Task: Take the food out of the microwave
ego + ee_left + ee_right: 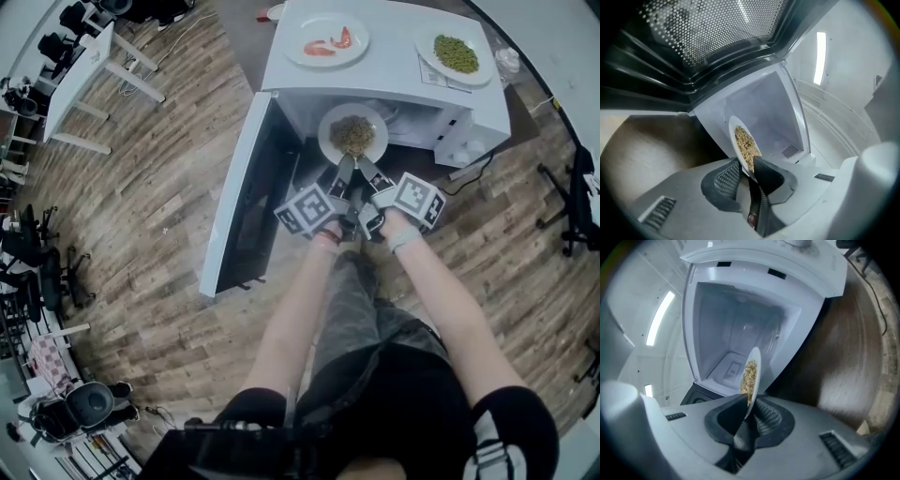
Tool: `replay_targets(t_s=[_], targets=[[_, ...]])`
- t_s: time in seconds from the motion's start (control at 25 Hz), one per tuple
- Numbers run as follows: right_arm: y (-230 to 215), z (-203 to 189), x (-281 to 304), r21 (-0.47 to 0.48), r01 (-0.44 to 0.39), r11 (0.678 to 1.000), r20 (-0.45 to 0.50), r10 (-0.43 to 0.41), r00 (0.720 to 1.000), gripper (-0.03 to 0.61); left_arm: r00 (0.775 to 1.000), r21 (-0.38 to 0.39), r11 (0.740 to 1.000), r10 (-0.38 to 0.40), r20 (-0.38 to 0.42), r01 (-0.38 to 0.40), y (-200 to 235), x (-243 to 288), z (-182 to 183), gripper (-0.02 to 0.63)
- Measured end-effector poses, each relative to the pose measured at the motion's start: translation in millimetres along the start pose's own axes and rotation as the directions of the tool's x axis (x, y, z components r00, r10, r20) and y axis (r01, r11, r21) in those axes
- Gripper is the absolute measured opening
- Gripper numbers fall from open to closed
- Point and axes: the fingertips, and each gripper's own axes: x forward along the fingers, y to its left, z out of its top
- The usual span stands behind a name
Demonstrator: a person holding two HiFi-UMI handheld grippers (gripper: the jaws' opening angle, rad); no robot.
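Evidently clamped at its near rim by left tool (pixel 746 171) and right tool (pixel 750 417), keeping plate (pixel 325 132) level at microwave (pixel 389 73) mouth.

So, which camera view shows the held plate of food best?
The head view: the whole plate shows from above, with all its food. Both gripper views show it close but steeply side-on, with only part of the food.

Near rim of white round plate (pixel 327 131) was hidden by left claw (pixel 344 169) & right claw (pixel 368 171); brownish food (pixel 352 134) too small to ID.
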Motion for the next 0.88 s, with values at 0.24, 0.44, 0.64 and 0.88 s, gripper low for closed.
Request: replay_targets(t_s=[0.24,0.44,0.64,0.88], targets=[[3,-7,-13,-0.075,0.0,0.997,-0.035,-0.003,0.999,0.051,1.0,-0.003,1.0,-0.001,0.008,0.001,-7,-11,-9,0.071],[8,-11,-23,-0.121,-0.011,0.993,-0.056,0.004,0.998,0.055,1.0,-0.008,1.0,-0.008,0.009,0.008,-15,-19,-14,0.067],[11,-12,-32,-0.146,-0.017,0.989,-0.073,0.006,0.997,0.057,1.0,-0.032,0.999,-0.024,0.016,0.025,-21,-24,-19,0.067],[14,-12,-43,-0.165,-0.021,0.986,-0.078,0.008,0.997,0.057,0.999,-0.079,0.996,-0.04,0.026,0.042,-28,-28,-25,0.061]])
